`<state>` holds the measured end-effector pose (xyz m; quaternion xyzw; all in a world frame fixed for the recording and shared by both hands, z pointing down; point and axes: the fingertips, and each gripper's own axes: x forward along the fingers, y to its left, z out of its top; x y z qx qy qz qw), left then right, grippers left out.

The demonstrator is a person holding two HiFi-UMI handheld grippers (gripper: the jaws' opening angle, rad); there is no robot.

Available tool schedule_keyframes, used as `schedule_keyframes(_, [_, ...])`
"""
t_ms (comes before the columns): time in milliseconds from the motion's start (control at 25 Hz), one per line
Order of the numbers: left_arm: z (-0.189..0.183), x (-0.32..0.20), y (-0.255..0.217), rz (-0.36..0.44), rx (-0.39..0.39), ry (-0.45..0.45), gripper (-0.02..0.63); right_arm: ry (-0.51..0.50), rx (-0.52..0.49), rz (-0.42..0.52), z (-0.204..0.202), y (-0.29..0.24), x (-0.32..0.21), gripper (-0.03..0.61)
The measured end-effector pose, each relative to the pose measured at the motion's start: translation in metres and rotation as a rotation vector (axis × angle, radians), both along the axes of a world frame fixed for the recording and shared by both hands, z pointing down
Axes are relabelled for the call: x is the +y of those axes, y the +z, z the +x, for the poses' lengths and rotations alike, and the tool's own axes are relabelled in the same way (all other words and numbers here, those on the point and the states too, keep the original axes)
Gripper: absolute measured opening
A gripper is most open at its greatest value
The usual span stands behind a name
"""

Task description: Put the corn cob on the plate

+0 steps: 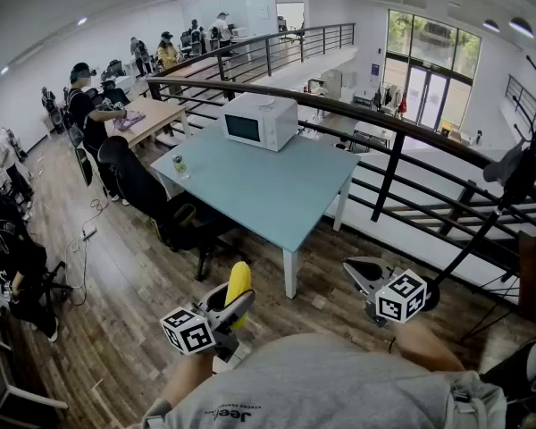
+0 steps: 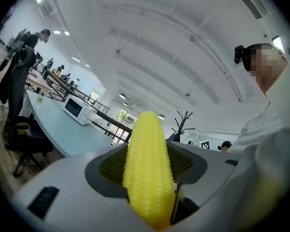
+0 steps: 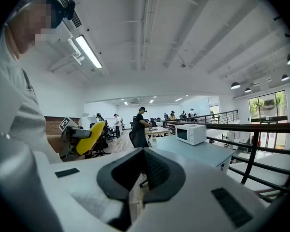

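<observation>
A yellow corn cob [image 1: 238, 282] stands upright between the jaws of my left gripper [image 1: 235, 300], which is shut on it low in the head view. In the left gripper view the corn cob [image 2: 147, 168] fills the space between the grey jaws of the left gripper [image 2: 147, 180] and sticks out past them. My right gripper [image 1: 362, 273] is held to the right at about the same height, shut with nothing in it. The right gripper view shows the right gripper [image 3: 140, 178] with only a thin slit between its jaws, and the corn cob [image 3: 91, 137] off to the left. No plate shows in any view.
A pale blue table [image 1: 268, 195] stands ahead with a white microwave [image 1: 261, 121] and a small jar [image 1: 179, 164] on it. A black chair [image 1: 161, 206] sits at its left. A dark railing [image 1: 384, 119] runs behind, and a tripod [image 1: 509, 195] stands at right. People work at far desks.
</observation>
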<state>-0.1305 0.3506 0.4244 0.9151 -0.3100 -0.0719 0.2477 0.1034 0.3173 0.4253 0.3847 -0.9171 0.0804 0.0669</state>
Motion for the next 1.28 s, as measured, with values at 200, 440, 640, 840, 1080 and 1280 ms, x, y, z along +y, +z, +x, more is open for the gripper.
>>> schedule_keyframes(200, [0.008, 0.002, -0.002, 0.002, 0.003, 0.005, 0.253, -0.003, -0.003, 0.008, 0.005, -0.001, 0.002, 0.015])
schedule_keyframes(440, [0.021, 0.002, -0.002, 0.006, -0.003, 0.011, 0.253, -0.001, -0.003, 0.009, 0.017, 0.003, 0.004, 0.015])
schedule_keyframes(640, [0.034, 0.004, -0.006, 0.010, -0.009, 0.010, 0.254, -0.016, -0.032, -0.018, 0.028, 0.004, 0.008, 0.017])
schedule_keyframes(840, [0.054, 0.007, -0.008, 0.012, -0.007, 0.012, 0.253, -0.027, -0.062, -0.032, 0.045, 0.004, 0.013, 0.017])
schedule_keyframes(1080, [0.085, 0.010, -0.006, 0.011, -0.016, 0.012, 0.253, -0.030, -0.069, -0.039, 0.074, 0.011, 0.023, 0.017])
schedule_keyframes(1280, [0.106, 0.010, -0.007, 0.008, -0.021, 0.028, 0.253, -0.027, -0.084, -0.042, 0.094, 0.016, 0.032, 0.017])
